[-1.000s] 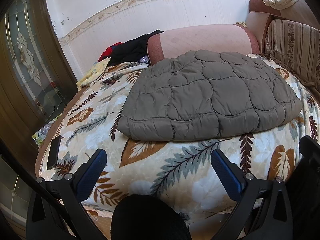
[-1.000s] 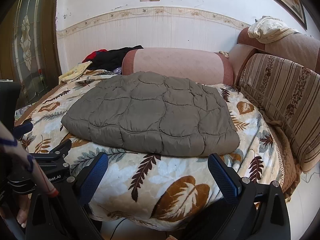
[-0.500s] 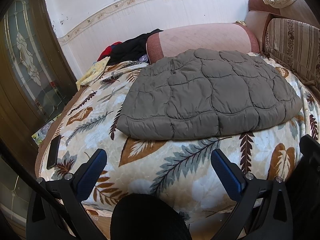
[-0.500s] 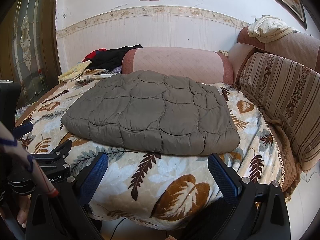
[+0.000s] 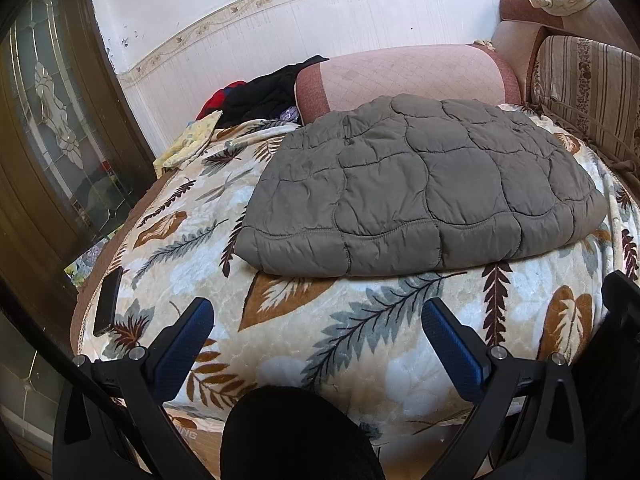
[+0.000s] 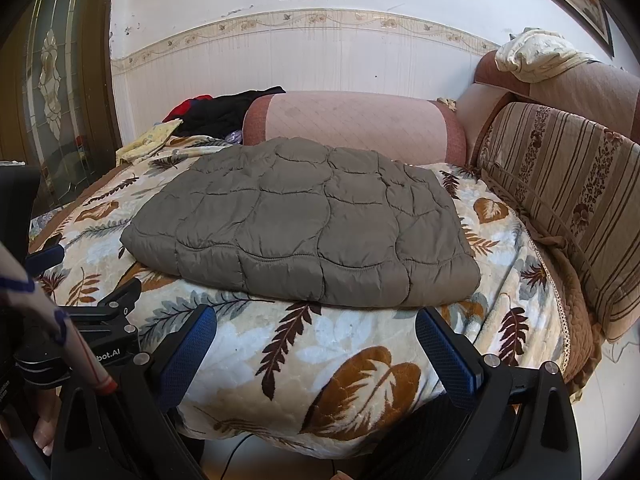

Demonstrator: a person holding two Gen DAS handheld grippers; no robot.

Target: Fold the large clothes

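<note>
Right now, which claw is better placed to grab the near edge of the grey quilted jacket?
Right, narrowly. Both claws are open and empty, short of the bed. The right claw sits nearer the grey quilted jacket hem; the left claw has more leaf-print blanket before it.

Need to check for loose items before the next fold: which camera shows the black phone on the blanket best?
The left wrist view. The black phone lies flat near the left edge of the leaf-print blanket, clear of the grey quilted jacket. In the right wrist view that corner is hidden behind the other claw and a sleeve, so the phone cannot be made out.
</note>
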